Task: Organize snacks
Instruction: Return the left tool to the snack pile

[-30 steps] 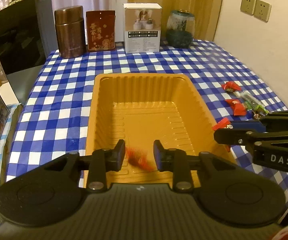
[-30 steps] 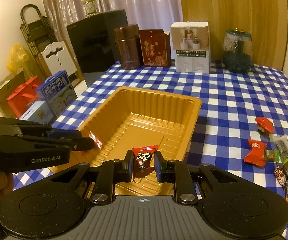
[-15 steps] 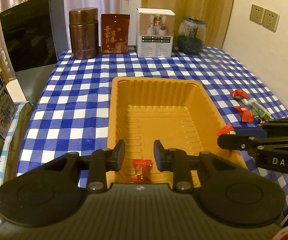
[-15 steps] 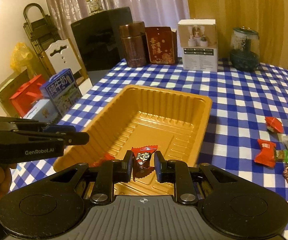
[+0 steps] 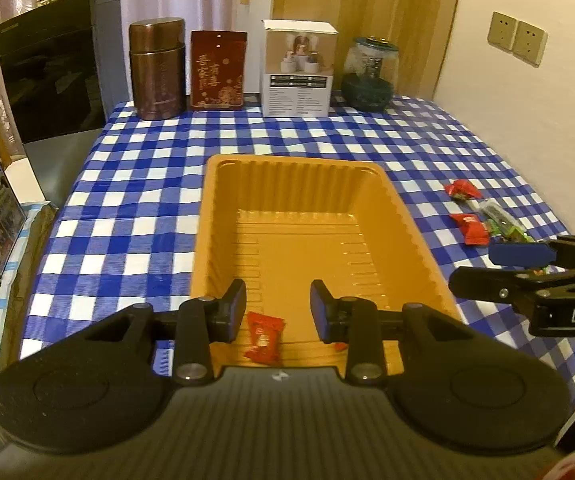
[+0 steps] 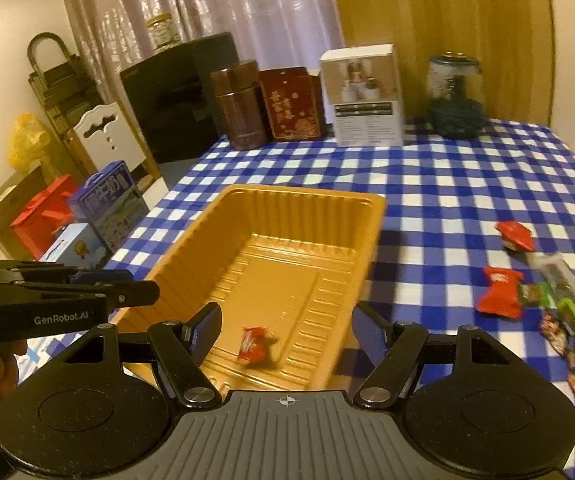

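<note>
Red candy [image 6: 254, 343] loose in orange tray [image 6: 307, 196], between right gripper [image 6: 285, 332] fingers, opening wide, holding nothing.

Dim, warm indoor light with a yellow cast in both views; the curtains [image 6: 215, 12] far beyond the tool glow faintly, and the orange tray [image 6: 371, 240] throws a soft shadow onto the counter [image 6: 467, 184] on its right side. Left wrist view fairly sharp; right wrist view smeared by motion, worst on the red candy [image 6: 253, 344] lying just ahead of the tool. Strong fisheye bending at the edges, with dark vignetted corners.
</note>
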`<state>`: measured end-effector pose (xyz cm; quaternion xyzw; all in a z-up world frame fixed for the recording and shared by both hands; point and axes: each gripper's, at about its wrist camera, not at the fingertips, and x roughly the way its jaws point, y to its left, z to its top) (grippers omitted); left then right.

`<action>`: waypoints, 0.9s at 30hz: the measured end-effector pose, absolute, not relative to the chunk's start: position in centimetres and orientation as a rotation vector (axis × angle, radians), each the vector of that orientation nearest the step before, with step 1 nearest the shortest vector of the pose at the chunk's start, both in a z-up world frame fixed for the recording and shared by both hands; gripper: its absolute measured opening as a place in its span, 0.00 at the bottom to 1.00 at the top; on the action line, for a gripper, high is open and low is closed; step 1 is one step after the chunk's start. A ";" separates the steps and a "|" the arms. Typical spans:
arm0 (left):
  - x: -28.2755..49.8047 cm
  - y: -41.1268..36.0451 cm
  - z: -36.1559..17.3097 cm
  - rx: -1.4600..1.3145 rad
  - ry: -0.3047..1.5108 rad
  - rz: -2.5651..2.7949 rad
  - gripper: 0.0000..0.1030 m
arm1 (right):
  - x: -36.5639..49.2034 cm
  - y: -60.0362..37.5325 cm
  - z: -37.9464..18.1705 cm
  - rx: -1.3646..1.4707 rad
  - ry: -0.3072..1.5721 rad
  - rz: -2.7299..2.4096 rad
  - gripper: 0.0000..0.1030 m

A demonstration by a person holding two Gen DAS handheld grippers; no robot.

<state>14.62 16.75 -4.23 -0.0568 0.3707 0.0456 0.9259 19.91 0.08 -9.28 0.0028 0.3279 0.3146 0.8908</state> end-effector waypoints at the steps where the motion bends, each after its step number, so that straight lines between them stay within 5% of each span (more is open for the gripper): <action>1: 14.6 16.4 -4.2 -0.116 0.759 0.089 0.30 | 19.7 -0.3 -9.2 0.008 0.680 0.645 0.70; 27: 16.6 1.9 -2.9 -0.172 0.733 -0.114 0.56 | 15.5 -17.7 -7.1 0.054 0.627 0.298 0.70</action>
